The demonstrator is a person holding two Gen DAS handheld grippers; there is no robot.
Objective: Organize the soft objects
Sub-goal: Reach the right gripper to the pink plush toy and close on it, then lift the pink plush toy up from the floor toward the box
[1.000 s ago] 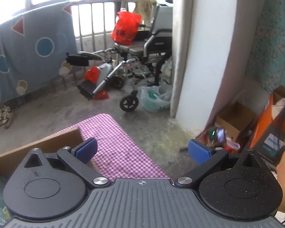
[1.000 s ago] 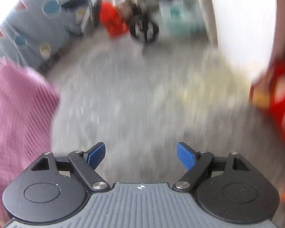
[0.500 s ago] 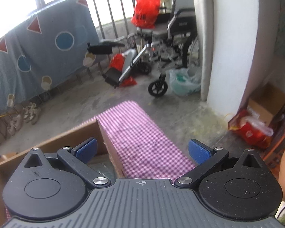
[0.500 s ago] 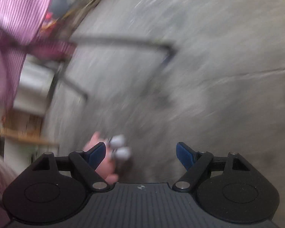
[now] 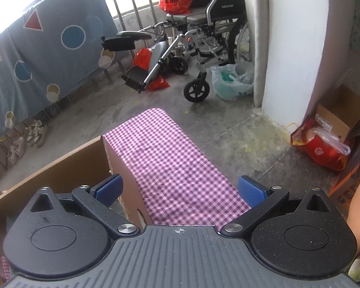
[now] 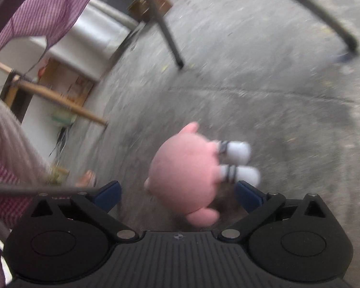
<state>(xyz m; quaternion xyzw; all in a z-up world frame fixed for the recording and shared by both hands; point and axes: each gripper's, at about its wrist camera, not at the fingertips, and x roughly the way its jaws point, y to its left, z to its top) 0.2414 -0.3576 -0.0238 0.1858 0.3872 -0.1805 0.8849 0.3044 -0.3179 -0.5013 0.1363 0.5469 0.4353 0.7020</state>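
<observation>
Round pink plush toy (image 6: pixel 184 168), soft and fuzzy, lying on the grey concrete floor (image 6: pixel 288 84). Body like a ball, with stubby pink nubs at the top and lower edges. Two white feet (image 6: pixel 240 163) with dark stripes at the ankles, side by side, pointing right in the right wrist view. Blurred, so face and finer detail impossible to make out. Open brown cardboard box (image 5: pixel 60 168) standing on the pink-and-white checked cloth (image 5: pixel 175 168), one corner toward the far end; contents hidden. Toy and box in separate views; spacing between them unclear.
</observation>
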